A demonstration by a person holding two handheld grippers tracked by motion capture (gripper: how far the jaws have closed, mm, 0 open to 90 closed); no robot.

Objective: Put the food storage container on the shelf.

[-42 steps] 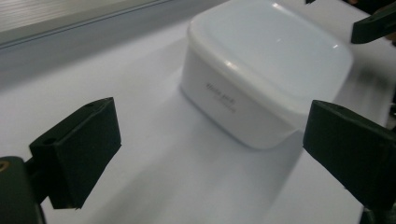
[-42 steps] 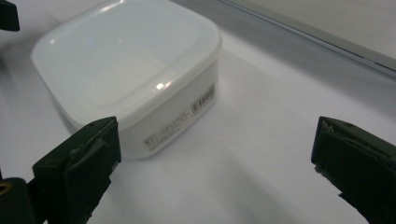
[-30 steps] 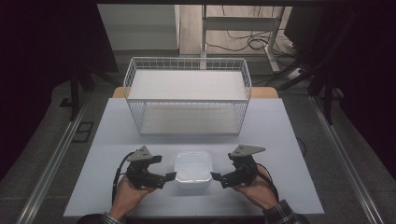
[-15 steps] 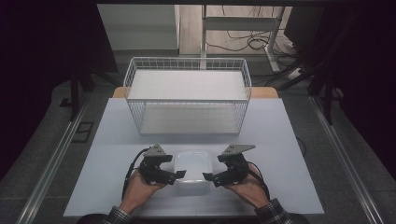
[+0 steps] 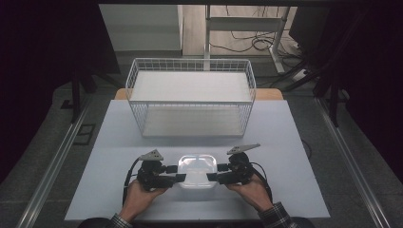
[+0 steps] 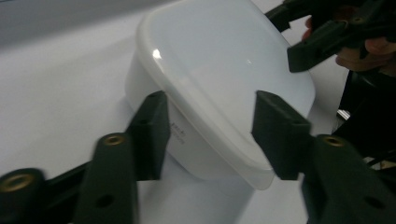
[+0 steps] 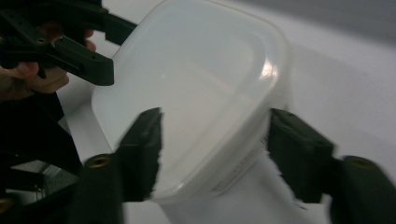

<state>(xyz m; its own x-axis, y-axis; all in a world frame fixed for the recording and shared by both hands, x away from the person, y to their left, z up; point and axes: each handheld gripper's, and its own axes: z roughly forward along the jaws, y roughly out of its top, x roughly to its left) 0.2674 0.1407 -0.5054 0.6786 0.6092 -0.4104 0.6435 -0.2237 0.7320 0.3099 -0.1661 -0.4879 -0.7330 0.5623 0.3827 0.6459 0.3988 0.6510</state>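
Observation:
A translucent white plastic container (image 5: 197,171) with a lid sits near the table's front edge. My left gripper (image 5: 179,176) reaches it from the left and my right gripper (image 5: 212,178) from the right. In the left gripper view the open jaws of the left gripper (image 6: 210,126) straddle the container (image 6: 219,70) at its lid rim, one jaw by the side wall and one over the lid. In the right gripper view the right gripper (image 7: 215,144) stands open the same way around the container (image 7: 196,79) at the opposite edge. Each view shows the other gripper across the lid.
A white wire basket (image 5: 190,121) stands at the back of the white table (image 5: 294,142), about a hand's length beyond the container. Dark floor, table legs and cables lie past the far edge.
Both grippers have moved inward from the sides until their jaws flank the container's edges. The container has stayed in place.

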